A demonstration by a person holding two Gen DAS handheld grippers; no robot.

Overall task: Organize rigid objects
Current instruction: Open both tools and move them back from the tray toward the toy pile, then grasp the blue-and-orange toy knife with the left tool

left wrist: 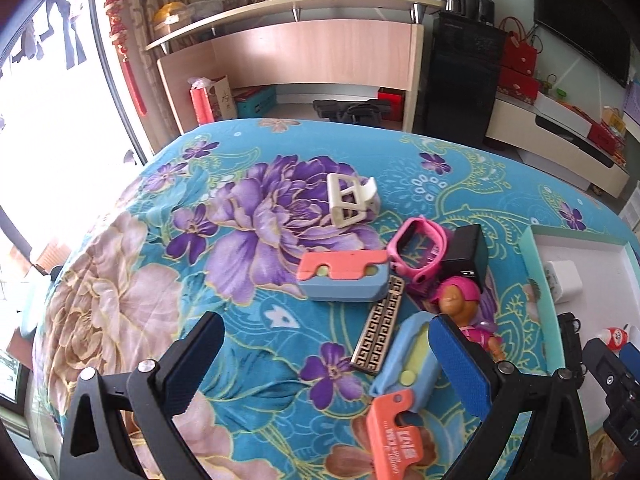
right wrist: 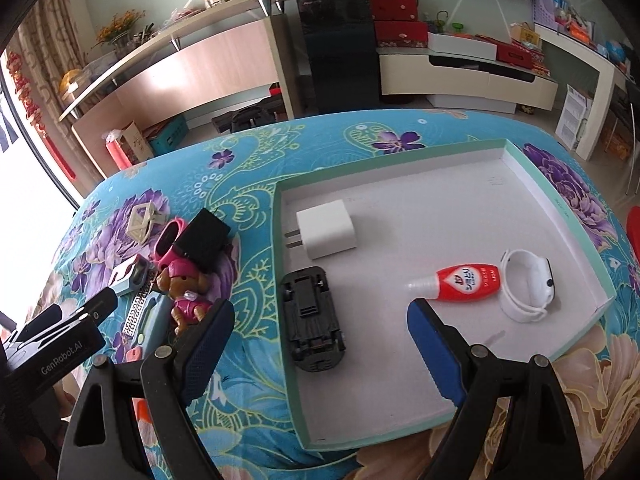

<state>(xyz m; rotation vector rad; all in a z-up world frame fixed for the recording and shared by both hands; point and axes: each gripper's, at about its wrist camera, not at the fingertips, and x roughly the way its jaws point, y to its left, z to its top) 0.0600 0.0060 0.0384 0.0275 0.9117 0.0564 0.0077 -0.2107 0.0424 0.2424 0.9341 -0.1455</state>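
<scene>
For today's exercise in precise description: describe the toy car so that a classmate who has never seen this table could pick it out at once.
Find the shallow white tray with the mint-green rim on the flowered cloth. Along its left wall, nearer the camera than the white charger, lies the toy car. It is the only black thing in the tray and lies upside down, chassis showing.
</scene>
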